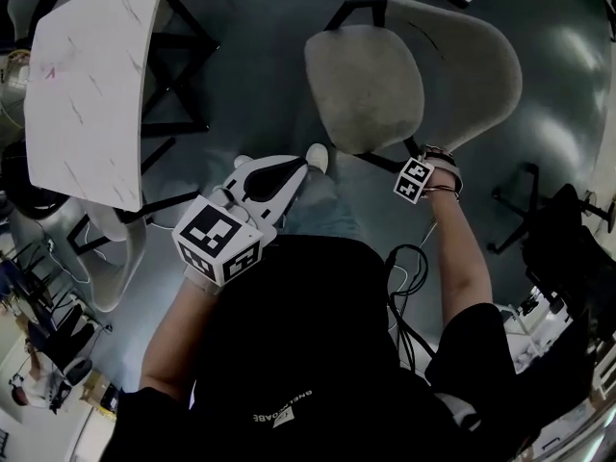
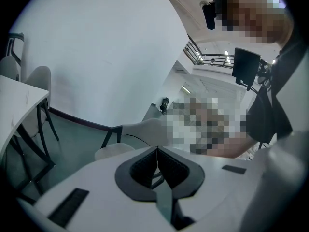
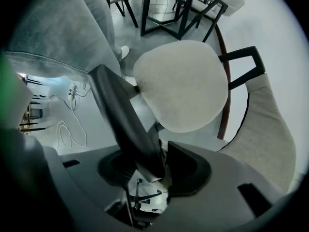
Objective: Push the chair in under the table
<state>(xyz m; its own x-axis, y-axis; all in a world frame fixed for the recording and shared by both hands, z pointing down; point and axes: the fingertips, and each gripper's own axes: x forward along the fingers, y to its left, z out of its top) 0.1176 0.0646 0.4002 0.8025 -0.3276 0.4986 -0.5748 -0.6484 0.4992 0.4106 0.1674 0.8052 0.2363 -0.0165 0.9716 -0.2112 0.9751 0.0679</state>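
Observation:
The chair has a grey padded seat [image 1: 364, 85] and a wide grey backrest [image 1: 467, 65] and stands ahead of me. The white table [image 1: 91, 75] lies to its left, well apart from it. My right gripper [image 1: 412, 171] points steeply down at the chair's near black armrest [image 1: 380, 157]. In the right gripper view that black armrest bar [image 3: 120, 115] runs down between the jaws of the right gripper [image 3: 161, 161], which grip it, with the seat [image 3: 181, 83] just beyond. My left gripper [image 1: 289, 176] hangs over the floor, shut and empty; in its own view [image 2: 157, 153] the pads meet.
A pale chair [image 1: 106, 248] stands by the table's near edge. A black chair base [image 1: 525, 210] and dark gear sit at the right. Cables [image 1: 409, 272] trail on the grey floor. My leg [image 3: 72, 28] is close beside the armrest. Black table legs [image 3: 164, 8] stand beyond the seat.

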